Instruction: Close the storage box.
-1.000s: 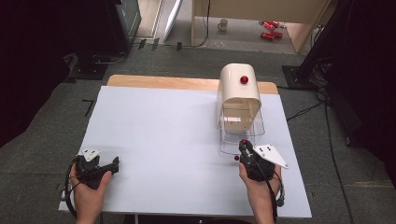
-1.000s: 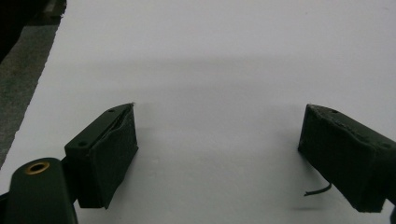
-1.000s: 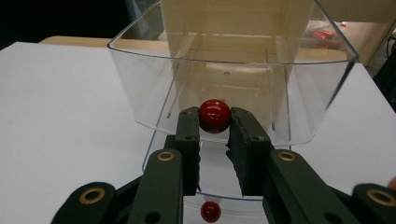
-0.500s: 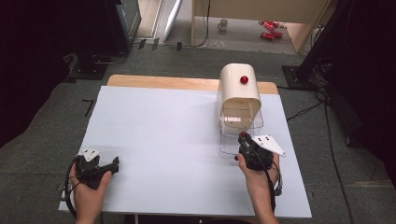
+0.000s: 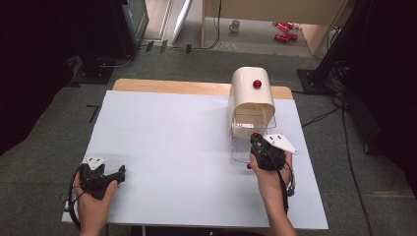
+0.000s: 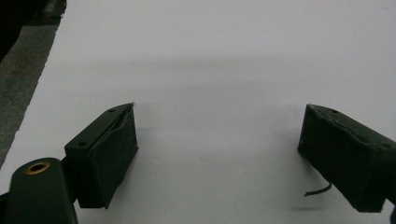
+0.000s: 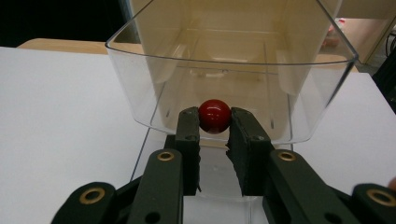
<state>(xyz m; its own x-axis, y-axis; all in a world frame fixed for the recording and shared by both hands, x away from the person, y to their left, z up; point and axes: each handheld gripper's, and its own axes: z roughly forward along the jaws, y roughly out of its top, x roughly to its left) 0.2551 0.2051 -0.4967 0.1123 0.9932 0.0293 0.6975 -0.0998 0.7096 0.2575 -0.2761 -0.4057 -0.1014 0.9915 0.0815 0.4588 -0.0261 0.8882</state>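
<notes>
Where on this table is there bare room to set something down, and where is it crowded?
The white table is bare from the left gripper across to the cream box; the far-left part is bare too. It is crowded at the right, where the right gripper pinches the red knob on the clear drawer.

Your right gripper (image 5: pixel 255 139) at drawer (image 5: pixel 253 142) front, knob (image 7: pixel 214 115) between jaws; box (image 5: pixel 252 101) behind; your left gripper (image 5: pixel 119 173) on table (image 5: pixel 187 137), front-left.

High view looks down on the table (image 5: pixel 196 132); both gripper views skim it closely.
</notes>
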